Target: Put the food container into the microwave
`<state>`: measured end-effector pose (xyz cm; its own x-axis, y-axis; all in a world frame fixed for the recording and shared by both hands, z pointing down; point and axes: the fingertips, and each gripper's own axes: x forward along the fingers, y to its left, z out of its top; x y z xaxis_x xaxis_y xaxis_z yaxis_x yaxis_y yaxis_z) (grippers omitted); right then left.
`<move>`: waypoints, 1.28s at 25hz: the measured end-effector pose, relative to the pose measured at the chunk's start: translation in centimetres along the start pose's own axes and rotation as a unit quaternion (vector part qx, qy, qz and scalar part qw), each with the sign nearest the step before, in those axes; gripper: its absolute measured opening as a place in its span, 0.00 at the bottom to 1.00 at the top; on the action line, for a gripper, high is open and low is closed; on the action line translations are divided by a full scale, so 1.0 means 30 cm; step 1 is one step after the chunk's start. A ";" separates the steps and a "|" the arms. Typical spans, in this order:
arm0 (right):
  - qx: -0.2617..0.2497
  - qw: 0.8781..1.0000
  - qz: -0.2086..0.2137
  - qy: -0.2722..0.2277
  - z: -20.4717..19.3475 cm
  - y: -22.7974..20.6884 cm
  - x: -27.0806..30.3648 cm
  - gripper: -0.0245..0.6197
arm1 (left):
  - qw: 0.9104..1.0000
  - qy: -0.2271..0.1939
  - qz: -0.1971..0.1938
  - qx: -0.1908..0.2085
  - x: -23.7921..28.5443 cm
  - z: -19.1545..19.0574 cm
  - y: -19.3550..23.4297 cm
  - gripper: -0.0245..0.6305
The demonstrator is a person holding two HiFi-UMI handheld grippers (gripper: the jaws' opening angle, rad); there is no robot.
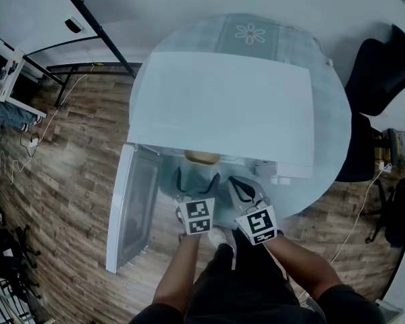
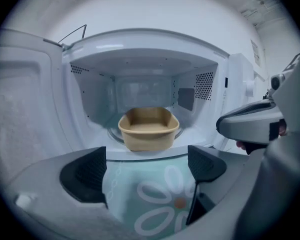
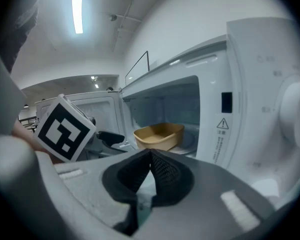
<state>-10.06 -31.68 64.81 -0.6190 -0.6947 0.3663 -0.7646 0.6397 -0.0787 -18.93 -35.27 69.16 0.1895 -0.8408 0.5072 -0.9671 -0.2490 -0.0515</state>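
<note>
Left gripper (image 2: 147, 160): nearest item, jaws wide apart, nothing between them; only the floral tablecloth (image 2: 160, 204) shows in the gap. Right gripper (image 3: 150, 160): jaws pressed together, empty, held just beside the other at the cavity mouth. Food container (image 2: 149, 129): tan, open-topped, upright, sits inside microwave (image 1: 223, 106) on what looks like a glass turntable, tho glare makes the plate's edge hard to trace. Door (image 1: 131, 208): swung wide open to the left. Status, est.: placement done, door not yet shut. Handling notes: draw both grippers straight back and level, w/o brushing the container rim. Check it sits approx centred so it won't catch the cavity walls. Then press the door's outer face near its free edge, steady push, till it meets the front.
</note>
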 end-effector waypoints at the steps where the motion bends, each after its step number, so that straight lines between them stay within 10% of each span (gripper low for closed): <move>1: 0.003 1.000 -0.002 0.000 -0.002 0.009 -0.013 0.04 | 1.000 -0.005 0.002 0.001 -0.022 0.001 0.001 0.80; 9: -0.006 1.000 -0.006 -0.004 -0.011 0.090 -0.102 0.04 | 0.999 -0.046 0.012 0.006 -0.208 0.028 -0.004 0.67; 19: -0.031 0.999 0.003 -0.038 0.093 0.249 -0.216 0.04 | 0.995 -0.091 0.024 0.014 -0.457 0.082 0.014 0.06; 32: -0.024 0.996 -0.017 -0.086 0.227 0.310 -0.366 0.04 | 0.992 -0.125 -0.006 -0.003 -0.659 0.173 -0.007 0.04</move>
<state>-11.61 -20.35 53.73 -0.6185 -0.7591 0.2032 -0.7780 0.6278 -0.0229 -21.58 -21.07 54.69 0.2360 -0.9309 0.2786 -0.9654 -0.2574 -0.0423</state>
